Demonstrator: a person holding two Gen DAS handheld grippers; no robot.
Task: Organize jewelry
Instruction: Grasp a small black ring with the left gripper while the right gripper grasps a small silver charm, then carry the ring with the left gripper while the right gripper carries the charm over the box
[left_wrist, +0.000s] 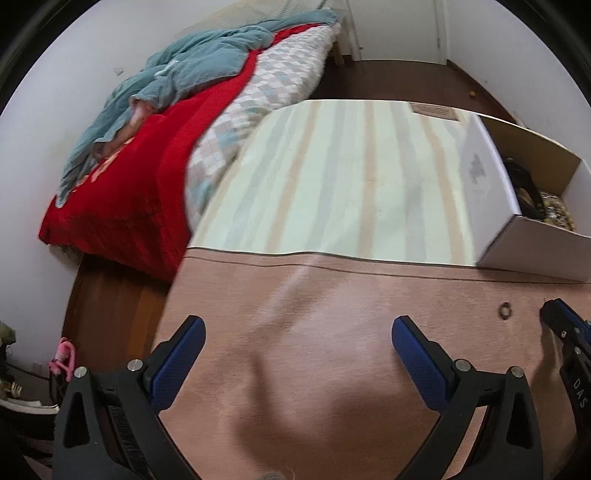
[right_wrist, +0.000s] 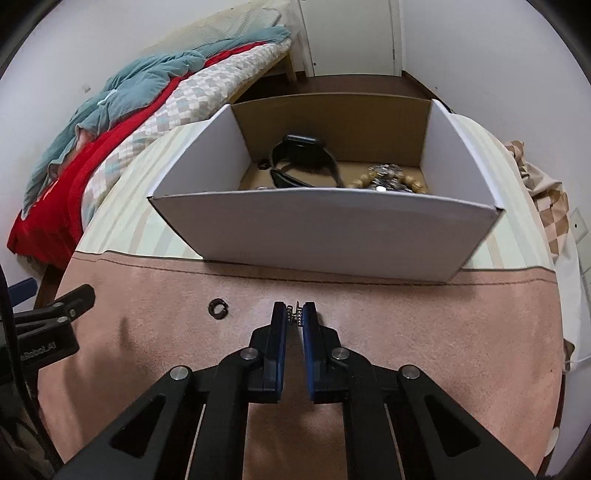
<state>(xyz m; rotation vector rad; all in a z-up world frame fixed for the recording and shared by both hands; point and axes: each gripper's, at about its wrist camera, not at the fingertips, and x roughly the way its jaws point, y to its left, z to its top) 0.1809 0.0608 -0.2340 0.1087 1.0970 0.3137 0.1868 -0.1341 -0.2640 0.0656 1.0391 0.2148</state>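
My right gripper (right_wrist: 294, 314) is shut on a small silver jewelry piece (right_wrist: 294, 311), just above the pink cloth (right_wrist: 406, 332). A small dark ring (right_wrist: 218, 308) lies on the cloth to its left; it also shows in the left wrist view (left_wrist: 505, 311). Ahead stands an open white cardboard box (right_wrist: 325, 236) holding a black watch (right_wrist: 303, 157) and a beaded bracelet (right_wrist: 388, 179). My left gripper (left_wrist: 297, 332) is open and empty over the pink cloth (left_wrist: 314, 295), left of the ring. The right gripper's tip (left_wrist: 554, 314) shows at the left wrist view's right edge.
The table carries a striped cloth (left_wrist: 332, 177) behind the pink one. The box (left_wrist: 491, 192) sits at its right. A bed with a red blanket (left_wrist: 129, 192) and teal duvet (left_wrist: 184, 70) lies to the left. A wooden floor and door are beyond.
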